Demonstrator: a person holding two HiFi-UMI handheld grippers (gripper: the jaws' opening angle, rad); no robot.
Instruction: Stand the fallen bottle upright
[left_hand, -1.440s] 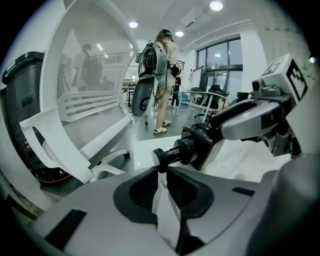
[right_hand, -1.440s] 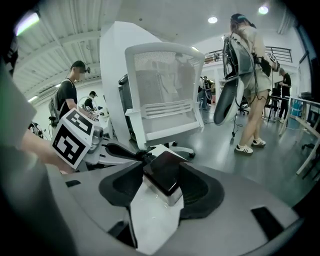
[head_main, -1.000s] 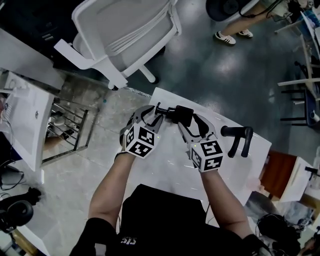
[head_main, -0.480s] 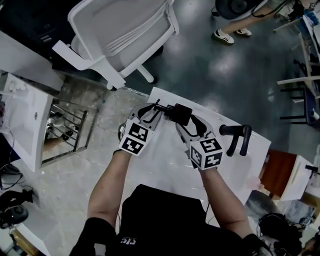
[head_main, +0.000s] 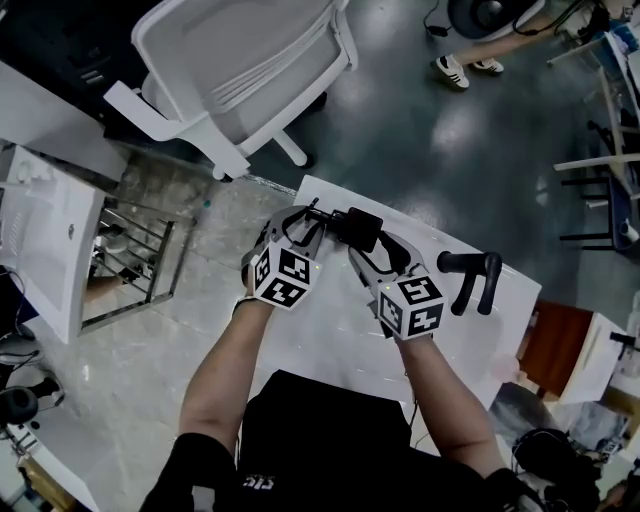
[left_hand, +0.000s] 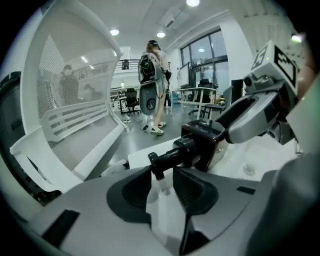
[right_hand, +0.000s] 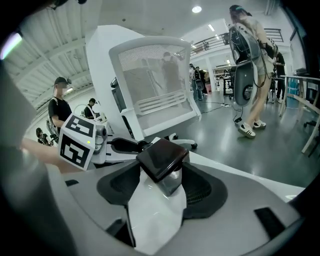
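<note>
The bottle (head_main: 358, 228) is dark and square, with a black pump head (head_main: 318, 212) pointing left; it lies on its side above the white table (head_main: 330, 330). My right gripper (head_main: 368, 243) is shut on the bottle's body (right_hand: 162, 159), which fills the space between its jaws (right_hand: 162, 185). My left gripper (head_main: 303, 222) reaches in from the left. The pump nozzle (left_hand: 159, 161) sits between its jaws (left_hand: 161, 177), which are opening, and the pads stand slightly off it.
A white office chair (head_main: 240, 70) stands beyond the table's far edge. A black handle-shaped object (head_main: 470, 275) lies on the table to the right. A wire rack (head_main: 130, 255) is at the left, and a person's feet (head_main: 455, 72) show on the dark floor.
The left gripper shifted slightly left and came back. The bottle stays in the right gripper at nearly the same spot.
</note>
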